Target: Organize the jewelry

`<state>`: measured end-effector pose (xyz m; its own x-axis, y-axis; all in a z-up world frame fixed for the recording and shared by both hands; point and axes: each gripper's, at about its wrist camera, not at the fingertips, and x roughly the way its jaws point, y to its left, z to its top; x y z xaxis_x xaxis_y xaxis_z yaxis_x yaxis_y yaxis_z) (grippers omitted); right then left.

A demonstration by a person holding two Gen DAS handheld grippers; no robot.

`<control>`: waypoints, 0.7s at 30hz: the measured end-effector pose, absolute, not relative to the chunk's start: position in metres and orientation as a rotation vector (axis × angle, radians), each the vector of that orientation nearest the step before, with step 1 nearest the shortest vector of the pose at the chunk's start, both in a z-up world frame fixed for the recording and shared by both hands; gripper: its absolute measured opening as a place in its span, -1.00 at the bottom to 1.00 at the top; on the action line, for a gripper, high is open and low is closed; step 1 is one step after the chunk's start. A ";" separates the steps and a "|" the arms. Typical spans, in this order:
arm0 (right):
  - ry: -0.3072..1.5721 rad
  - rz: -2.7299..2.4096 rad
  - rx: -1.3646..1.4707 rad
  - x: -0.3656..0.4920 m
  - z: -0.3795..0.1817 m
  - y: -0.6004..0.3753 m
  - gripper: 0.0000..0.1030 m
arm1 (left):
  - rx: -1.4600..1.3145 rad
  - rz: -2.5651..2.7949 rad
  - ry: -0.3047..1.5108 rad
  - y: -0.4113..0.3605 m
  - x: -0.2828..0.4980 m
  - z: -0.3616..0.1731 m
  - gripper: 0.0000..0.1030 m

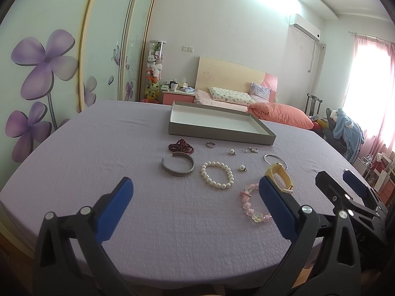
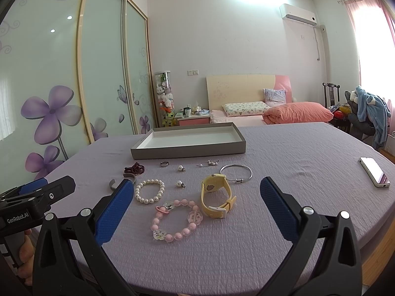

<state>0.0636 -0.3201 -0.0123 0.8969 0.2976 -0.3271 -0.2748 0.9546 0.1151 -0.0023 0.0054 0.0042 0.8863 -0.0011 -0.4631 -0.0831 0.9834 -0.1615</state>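
Note:
Jewelry lies loose on the lilac tablecloth before a grey tray (image 1: 217, 133) (image 2: 187, 151) with a white inside. There is a pearl bracelet (image 1: 217, 174) (image 2: 149, 191), a pink bead bracelet (image 2: 176, 219) (image 1: 249, 204), a yellow watch (image 2: 216, 198) (image 1: 280, 176), a silver cuff (image 1: 177, 167), a dark red bead string (image 1: 180, 146) (image 2: 134, 169), a ring (image 1: 210, 144) (image 2: 164, 163), a thin silver bangle (image 2: 236, 172) and pearl earrings (image 1: 231, 151). My left gripper (image 1: 195, 194) is open above the near table. My right gripper (image 2: 196, 194) is open, with the pink bracelet and watch between its fingers' line.
A white phone (image 2: 374, 172) lies at the table's right edge. The right gripper shows in the left wrist view (image 1: 345, 185), close on the right. A bed (image 2: 271, 113), a nightstand and a chair with clothes (image 2: 370, 116) stand behind the table.

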 end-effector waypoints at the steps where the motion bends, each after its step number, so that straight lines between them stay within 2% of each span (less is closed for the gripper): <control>1: 0.349 0.297 0.067 0.063 -0.013 -0.320 0.97 | -0.179 0.044 0.480 0.005 -0.002 0.004 0.96; 21: 0.351 0.299 0.068 0.063 -0.010 -0.320 0.97 | -0.181 0.052 0.486 0.006 -0.003 -0.001 0.96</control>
<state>0.0635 -0.3198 -0.0103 0.8957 0.2997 -0.3286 -0.2761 0.9539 0.1175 -0.0030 0.0055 -0.0012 0.8833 0.0070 -0.4688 -0.0928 0.9827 -0.1601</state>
